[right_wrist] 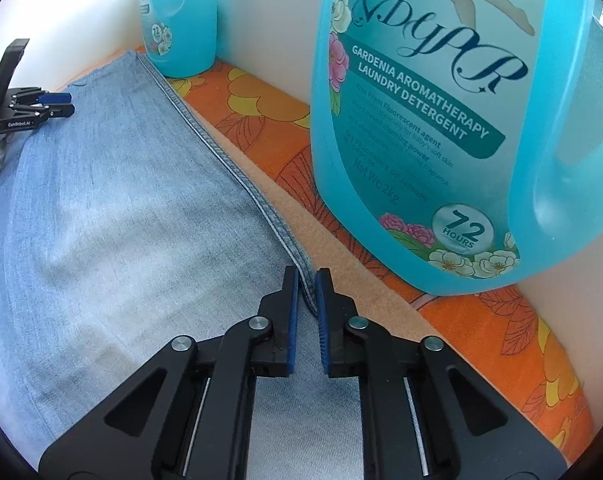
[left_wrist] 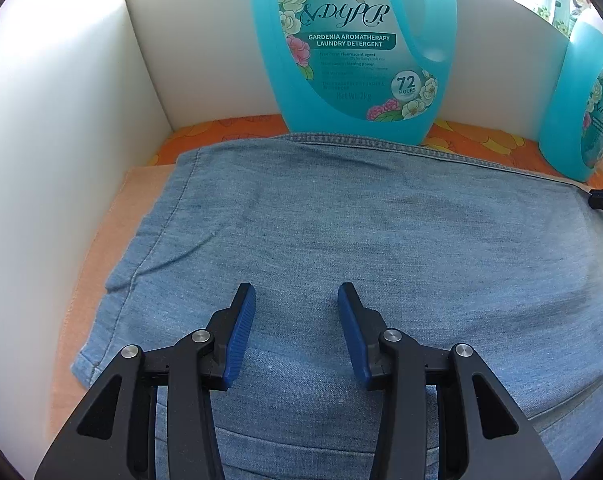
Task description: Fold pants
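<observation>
The pants [left_wrist: 341, 220], light blue denim, lie flat on a table covered by an orange flowered cloth [right_wrist: 261, 120], taking up most of the surface and reaching close to its far edge. Their stitched seam edge runs along the far side, with a strip of cloth showing between it and the white wall [left_wrist: 61, 120].

The left gripper [left_wrist: 297, 304] hovers over the middle of the denim with its jaws wide apart and nothing between them. The right gripper [right_wrist: 307, 284] sits at the seam edge of the pants, its jaws drawn narrow with a fold of that edge between the blue pads [right_wrist: 292, 320]; whether the pads actually press the cloth cannot be told.

Two turquoise laundry detergent bottles stand on the cloth against the far wall. The left bottle [left_wrist: 353, 40] stands just behind the seam, touching or nearly touching it. The right bottle [right_wrist: 441, 120] stands just beyond the right gripper, close beside the strip of cloth next to the seam. A white side panel [left_wrist: 41, 200] closes off the left edge of the table, near the left end of the pants.
</observation>
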`<control>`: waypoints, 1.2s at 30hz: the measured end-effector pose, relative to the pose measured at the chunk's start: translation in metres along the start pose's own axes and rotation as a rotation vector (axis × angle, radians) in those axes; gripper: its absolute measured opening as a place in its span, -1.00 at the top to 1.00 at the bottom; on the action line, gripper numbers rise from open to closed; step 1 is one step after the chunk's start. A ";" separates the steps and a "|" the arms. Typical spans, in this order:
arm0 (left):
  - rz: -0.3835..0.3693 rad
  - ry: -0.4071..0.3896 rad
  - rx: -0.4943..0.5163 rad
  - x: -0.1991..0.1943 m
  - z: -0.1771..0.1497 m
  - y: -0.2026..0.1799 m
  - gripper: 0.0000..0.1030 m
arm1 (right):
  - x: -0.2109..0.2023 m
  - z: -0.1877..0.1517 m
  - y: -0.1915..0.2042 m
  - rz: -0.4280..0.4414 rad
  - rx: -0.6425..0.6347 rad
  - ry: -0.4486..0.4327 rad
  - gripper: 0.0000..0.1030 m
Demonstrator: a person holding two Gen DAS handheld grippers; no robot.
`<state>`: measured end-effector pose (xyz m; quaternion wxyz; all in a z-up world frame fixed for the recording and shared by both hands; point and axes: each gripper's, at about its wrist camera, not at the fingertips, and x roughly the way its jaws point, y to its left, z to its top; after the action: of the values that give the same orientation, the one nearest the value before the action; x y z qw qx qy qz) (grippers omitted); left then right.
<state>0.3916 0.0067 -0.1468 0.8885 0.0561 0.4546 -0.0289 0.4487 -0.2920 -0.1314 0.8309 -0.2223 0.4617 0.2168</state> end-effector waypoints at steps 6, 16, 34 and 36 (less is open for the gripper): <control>-0.005 -0.012 -0.013 -0.001 0.003 0.004 0.20 | -0.043 -0.007 0.018 -0.039 -0.013 -0.071 0.88; -0.077 -0.090 -0.174 -0.040 0.032 0.041 -0.09 | -0.097 -0.053 0.081 -0.005 -0.034 -0.139 0.91; -0.174 0.130 -0.330 0.017 0.068 0.001 -0.30 | -0.111 -0.099 0.137 -0.044 -0.100 -0.134 0.92; -0.177 0.132 -0.350 0.021 0.066 0.001 0.11 | -0.113 -0.100 0.138 -0.042 -0.101 -0.138 0.92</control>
<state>0.4570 -0.0005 -0.1254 0.8468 -0.1377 0.5132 -0.0237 0.2492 -0.2552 -0.1052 0.8530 -0.2580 0.3868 0.2372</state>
